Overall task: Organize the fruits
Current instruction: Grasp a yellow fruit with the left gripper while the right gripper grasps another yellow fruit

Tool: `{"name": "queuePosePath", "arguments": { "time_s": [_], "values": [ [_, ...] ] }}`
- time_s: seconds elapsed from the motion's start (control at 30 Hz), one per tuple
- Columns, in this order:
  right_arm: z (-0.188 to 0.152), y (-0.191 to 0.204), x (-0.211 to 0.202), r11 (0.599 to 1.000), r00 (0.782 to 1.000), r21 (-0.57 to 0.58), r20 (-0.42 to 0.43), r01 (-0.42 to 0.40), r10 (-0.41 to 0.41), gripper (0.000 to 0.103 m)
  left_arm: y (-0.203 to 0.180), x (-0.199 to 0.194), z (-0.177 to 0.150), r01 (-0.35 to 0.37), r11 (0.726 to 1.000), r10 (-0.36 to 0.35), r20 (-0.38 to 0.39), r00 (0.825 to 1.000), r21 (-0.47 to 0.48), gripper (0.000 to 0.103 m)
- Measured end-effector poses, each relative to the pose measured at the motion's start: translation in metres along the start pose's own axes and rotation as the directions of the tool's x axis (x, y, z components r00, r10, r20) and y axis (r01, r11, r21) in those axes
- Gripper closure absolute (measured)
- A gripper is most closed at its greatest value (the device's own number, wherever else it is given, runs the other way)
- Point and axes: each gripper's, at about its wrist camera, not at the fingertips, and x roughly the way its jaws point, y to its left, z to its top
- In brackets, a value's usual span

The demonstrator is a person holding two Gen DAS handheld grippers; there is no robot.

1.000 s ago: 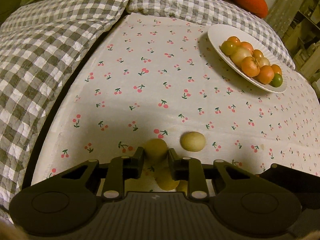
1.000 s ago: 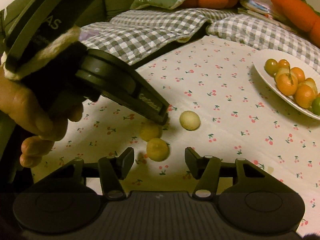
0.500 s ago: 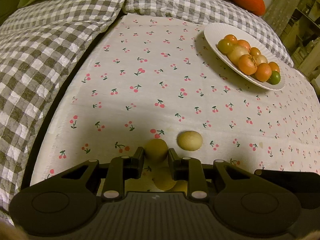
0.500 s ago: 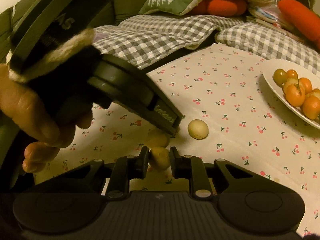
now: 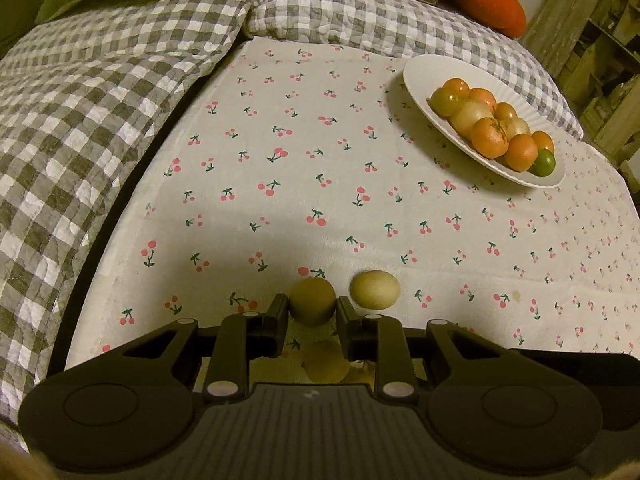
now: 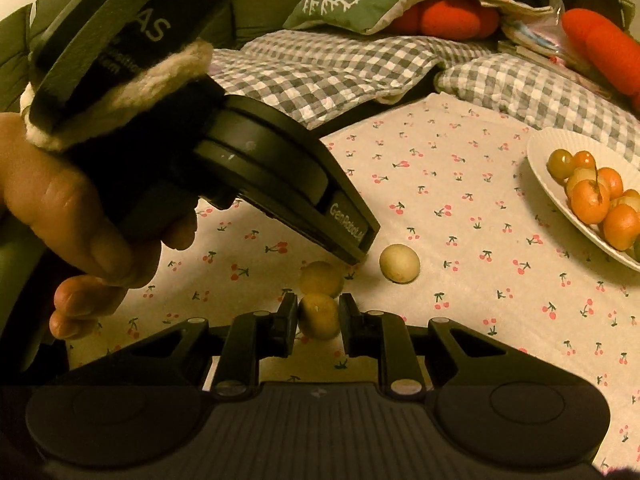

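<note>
Pinching a small round yellow-brown fruit (image 5: 311,301) between its narrowed fingers, the left gripper (image 5: 311,312) sits low over the white cherry-print cloth (image 5: 304,168), with a paler round yellow fruit (image 5: 375,289) lying just beside it to the right. The right gripper (image 6: 319,318) likewise clamps a second dull yellow round fruit (image 6: 319,316) just above the cloth. The white ridged plate (image 5: 420,76) heaped with orange and green fruits stands well apart at the far right.
</note>
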Motion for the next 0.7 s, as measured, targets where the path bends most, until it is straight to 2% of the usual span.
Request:
{"name": "queuePosePath", "arguments": {
  "time_s": [0.43,0.7],
  "values": [
    [0.002,0.002,-0.009,1.0,0.999,-0.004,0.031,0.009,-0.009,0.084,-0.002,-0.008,0.003,0.021,1.0,-0.021,0.033,0.999,-0.007,0.093],
    [0.014,-0.015,-0.025,0.998,0.996,0.059,0.088,0.03,-0.035,0.084,0.002,-0.018,0.008,0.037,0.999,-0.035,0.075,0.997,-0.024,0.093]
  ]
}}
